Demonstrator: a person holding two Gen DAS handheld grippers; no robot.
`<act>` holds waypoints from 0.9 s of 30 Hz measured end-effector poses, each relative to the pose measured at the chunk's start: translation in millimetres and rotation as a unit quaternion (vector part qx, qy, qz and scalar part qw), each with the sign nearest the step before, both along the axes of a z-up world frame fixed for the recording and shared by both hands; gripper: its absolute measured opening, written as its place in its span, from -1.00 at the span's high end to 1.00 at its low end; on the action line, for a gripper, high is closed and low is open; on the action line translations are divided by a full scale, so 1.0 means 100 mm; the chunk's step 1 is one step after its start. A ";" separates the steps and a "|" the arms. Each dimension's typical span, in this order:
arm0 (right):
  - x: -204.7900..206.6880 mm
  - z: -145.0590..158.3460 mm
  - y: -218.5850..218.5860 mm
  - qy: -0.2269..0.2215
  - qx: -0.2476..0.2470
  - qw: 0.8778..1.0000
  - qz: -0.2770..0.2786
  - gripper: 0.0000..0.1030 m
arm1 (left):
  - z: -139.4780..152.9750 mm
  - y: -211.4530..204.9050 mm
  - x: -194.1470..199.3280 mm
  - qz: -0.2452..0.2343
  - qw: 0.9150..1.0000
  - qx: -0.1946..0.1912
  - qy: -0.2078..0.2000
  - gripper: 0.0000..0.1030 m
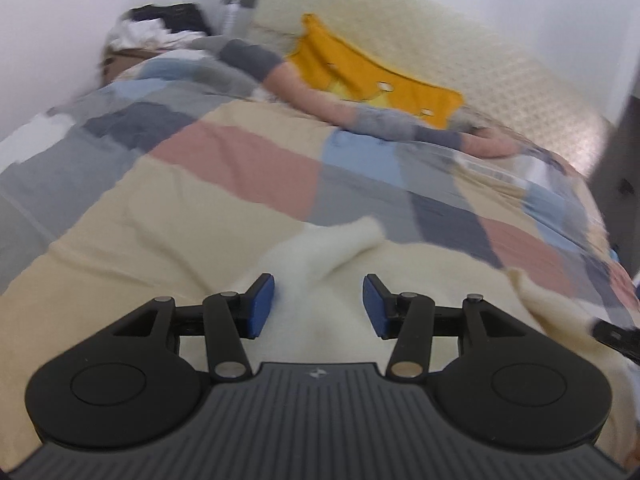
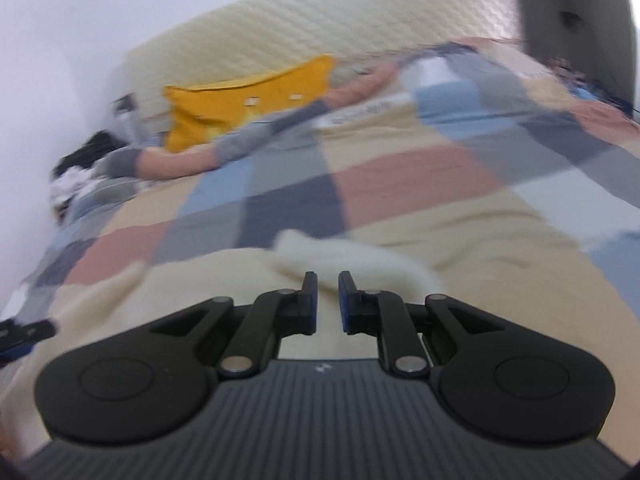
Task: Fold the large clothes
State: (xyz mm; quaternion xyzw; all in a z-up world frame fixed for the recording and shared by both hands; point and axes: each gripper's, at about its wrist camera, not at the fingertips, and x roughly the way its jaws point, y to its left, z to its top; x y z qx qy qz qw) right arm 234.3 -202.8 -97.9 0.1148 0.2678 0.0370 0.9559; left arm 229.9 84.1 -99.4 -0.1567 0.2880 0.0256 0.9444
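A cream-white fleecy garment [image 1: 320, 256] lies on the patchwork bed cover, with a raised fold running toward the camera. My left gripper [image 1: 319, 306] is open just above it, blue pads on either side of the fold, holding nothing. In the right wrist view the same garment [image 2: 344, 258] lies ahead and under my right gripper [image 2: 328, 300], whose jaws stand a narrow gap apart with nothing visibly between them. The other gripper's tip shows at the right edge of the left view [image 1: 616, 338] and at the left edge of the right view [image 2: 24, 332].
The bed has a checked patchwork cover [image 1: 248, 168] in pink, blue, grey and beige. A striped sleeve-like garment [image 1: 360, 112] and a yellow cloth [image 1: 372, 80] lie by the cream quilted headboard [image 1: 440, 32]. A heap of clothes [image 1: 160, 28] sits at the far left corner.
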 end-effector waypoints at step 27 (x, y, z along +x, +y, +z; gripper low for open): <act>0.36 -0.49 0.17 0.125 -0.046 0.991 -0.009 0.83 | -0.37 -0.27 0.30 -0.070 0.995 -0.021 0.073 -0.05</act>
